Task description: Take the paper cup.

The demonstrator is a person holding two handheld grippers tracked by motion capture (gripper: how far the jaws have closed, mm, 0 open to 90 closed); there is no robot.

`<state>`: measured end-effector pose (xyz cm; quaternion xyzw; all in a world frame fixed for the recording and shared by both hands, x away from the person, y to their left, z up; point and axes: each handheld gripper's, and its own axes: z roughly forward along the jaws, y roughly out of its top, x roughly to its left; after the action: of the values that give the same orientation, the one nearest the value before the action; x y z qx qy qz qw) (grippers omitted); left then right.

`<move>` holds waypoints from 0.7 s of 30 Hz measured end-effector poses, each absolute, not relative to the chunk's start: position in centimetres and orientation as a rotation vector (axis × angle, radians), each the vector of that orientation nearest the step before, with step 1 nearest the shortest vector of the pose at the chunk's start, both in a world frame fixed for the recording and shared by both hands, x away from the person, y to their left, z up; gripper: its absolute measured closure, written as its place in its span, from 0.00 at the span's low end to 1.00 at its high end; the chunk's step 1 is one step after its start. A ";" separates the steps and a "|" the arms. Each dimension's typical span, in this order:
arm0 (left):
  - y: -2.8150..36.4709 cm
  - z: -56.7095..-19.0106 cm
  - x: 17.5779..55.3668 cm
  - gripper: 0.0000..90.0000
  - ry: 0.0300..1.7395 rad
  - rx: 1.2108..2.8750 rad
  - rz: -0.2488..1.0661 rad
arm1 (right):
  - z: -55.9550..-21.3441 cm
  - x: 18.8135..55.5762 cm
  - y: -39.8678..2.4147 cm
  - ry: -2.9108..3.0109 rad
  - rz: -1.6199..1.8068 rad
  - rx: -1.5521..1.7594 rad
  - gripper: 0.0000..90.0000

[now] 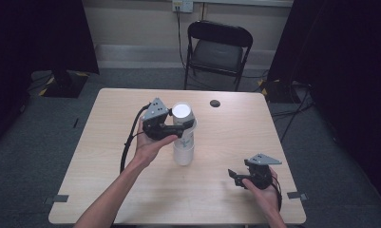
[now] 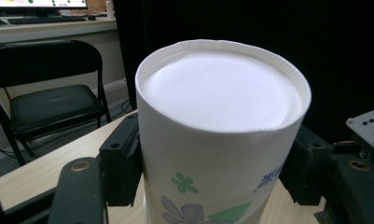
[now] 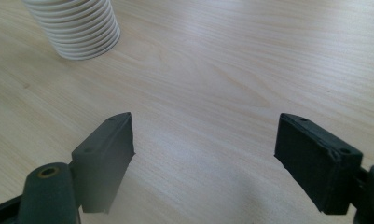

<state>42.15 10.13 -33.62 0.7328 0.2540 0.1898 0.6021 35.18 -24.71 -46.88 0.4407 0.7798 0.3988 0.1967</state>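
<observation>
A white paper cup [image 1: 182, 113] with a flower print stands bottom-up over a stack of ribbed white cups [image 1: 183, 153] in the middle of the table [image 1: 107, 156]. My left gripper [image 1: 185, 127] comes in from the left and is shut on this top cup. In the left gripper view both pads press the cup's [image 2: 222, 116] sides, and its rim dents on the right. Whether the cup still sits on the stack I cannot tell. My right gripper [image 1: 233, 175] hovers low near the front right of the table, open with nothing between its jaws [image 3: 203, 154]; the cup stack [image 3: 75, 28] lies ahead of it.
A small round black object [image 1: 214, 103] lies on the table behind the cups. A black folding chair [image 1: 219, 50] stands beyond the far edge. Dark curtains hang at both sides. Bare wood surrounds the right gripper.
</observation>
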 end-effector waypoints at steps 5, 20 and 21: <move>11.2 -32.9 41.9 0.37 0.602 1.669 0.453 | -46.9 35.1 -24.7 2.181 1.113 1.236 0.21; 13.9 -31.9 39.1 0.37 0.576 1.672 0.479 | -46.7 35.0 -24.3 2.168 1.110 1.220 0.24; 14.1 -32.1 38.9 0.37 0.588 1.665 0.482 | -46.7 35.0 -24.2 2.170 1.114 1.220 0.25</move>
<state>38.93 14.11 -32.09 0.7210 0.2546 0.2088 0.6097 35.04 -24.23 -46.72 0.4376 0.7787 0.3996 0.2058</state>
